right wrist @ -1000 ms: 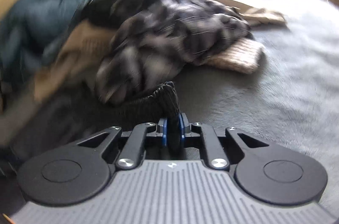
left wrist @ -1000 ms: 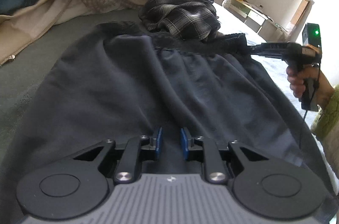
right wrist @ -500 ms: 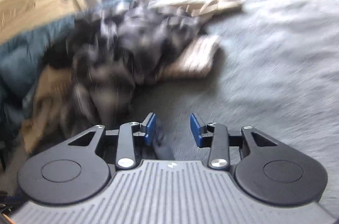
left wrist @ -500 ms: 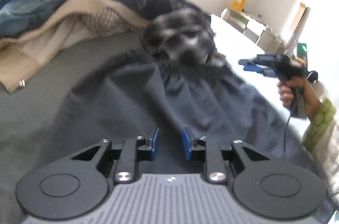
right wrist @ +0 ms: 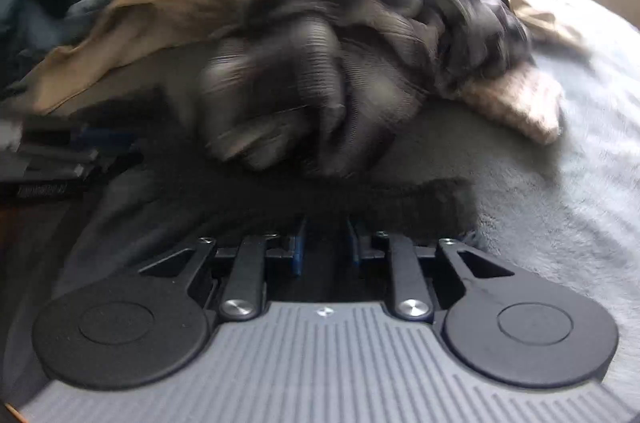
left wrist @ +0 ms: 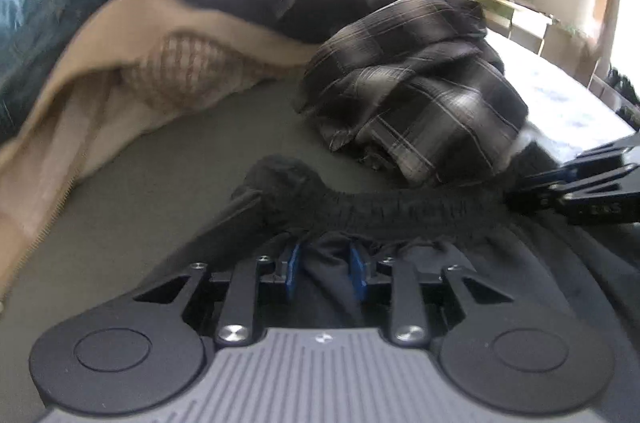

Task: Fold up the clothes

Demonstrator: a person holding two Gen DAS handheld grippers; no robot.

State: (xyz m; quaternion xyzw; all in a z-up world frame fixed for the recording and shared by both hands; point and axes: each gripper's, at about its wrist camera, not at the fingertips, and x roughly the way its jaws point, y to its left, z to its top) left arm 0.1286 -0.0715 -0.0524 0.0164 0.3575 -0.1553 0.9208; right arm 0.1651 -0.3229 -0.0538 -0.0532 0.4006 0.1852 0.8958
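Note:
A dark grey garment with a black elastic waistband (left wrist: 400, 211) lies flat on the bed. My left gripper (left wrist: 325, 269) is open, low over the cloth just short of the waistband's left part, with cloth between its blue pads. My right gripper (right wrist: 323, 247) is open over the waistband's right end (right wrist: 400, 203). The right gripper's fingers show at the right edge of the left wrist view (left wrist: 580, 187), and the left gripper shows at the left edge of the right wrist view (right wrist: 60, 159).
A plaid shirt (left wrist: 412, 95) lies heaped just beyond the waistband and also shows in the right wrist view (right wrist: 340, 63). A beige zip jacket (left wrist: 120, 83) and blue and dark clothes (left wrist: 40, 3) are piled at the back left. A grey-green blanket (left wrist: 160, 163) covers the bed.
Both grippers moved forward to the waistband. The right gripper, shut on the waistband corner a second ago, let go and is open over the waistband's right end.

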